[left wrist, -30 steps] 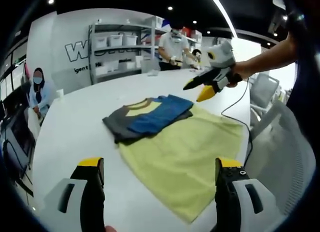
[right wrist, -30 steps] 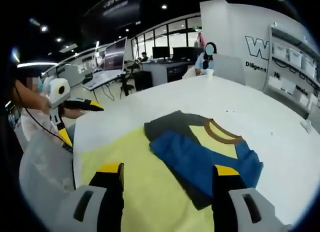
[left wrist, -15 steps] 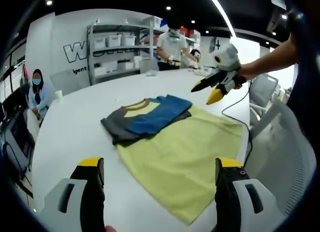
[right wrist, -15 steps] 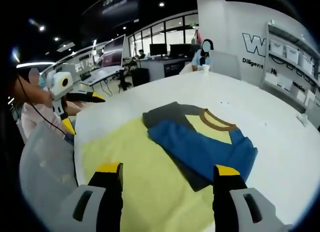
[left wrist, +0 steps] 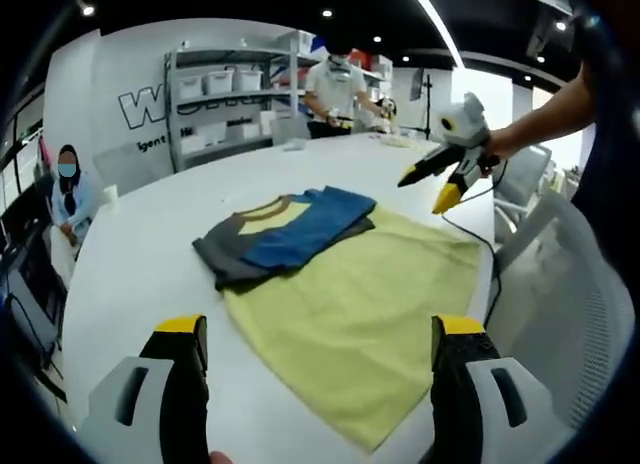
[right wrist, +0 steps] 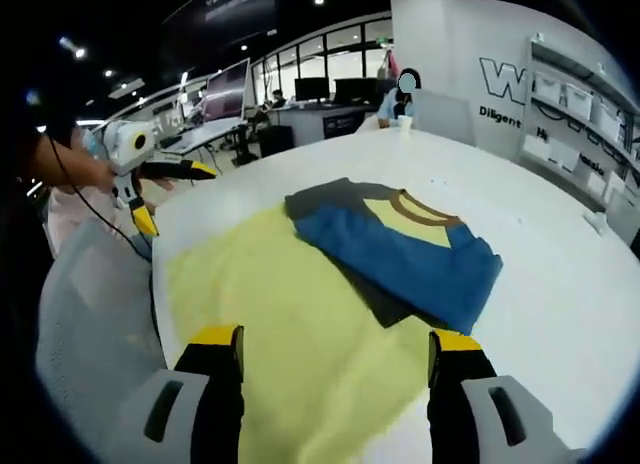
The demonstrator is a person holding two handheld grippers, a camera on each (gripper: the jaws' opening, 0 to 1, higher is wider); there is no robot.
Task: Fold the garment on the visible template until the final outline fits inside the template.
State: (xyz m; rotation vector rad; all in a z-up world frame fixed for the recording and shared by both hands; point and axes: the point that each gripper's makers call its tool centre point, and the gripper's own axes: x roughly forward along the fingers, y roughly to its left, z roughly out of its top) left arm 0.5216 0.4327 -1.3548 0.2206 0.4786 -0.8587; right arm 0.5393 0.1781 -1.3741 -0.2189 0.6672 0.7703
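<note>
Both tools pulled back and up since a second ago: left tool (left wrist: 312, 384) and right tool (right wrist: 330, 389) wide, empty. Folded shirt (left wrist: 285, 234) sits half on yellow template (left wrist: 360, 314), half on bench (left wrist: 130, 274). Outline overhangs; not done.

Bright ceiling spotlights (left wrist: 379, 40), window glare at right, fisheye edge bending, slight softness.

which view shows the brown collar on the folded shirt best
The right gripper view: the brown collar curves open toward the camera, with the yellow panel under it plainly readable on the folded shirt. In the left gripper view the collar is a thin, foreshortened strip at the shirt's far edge.
</note>
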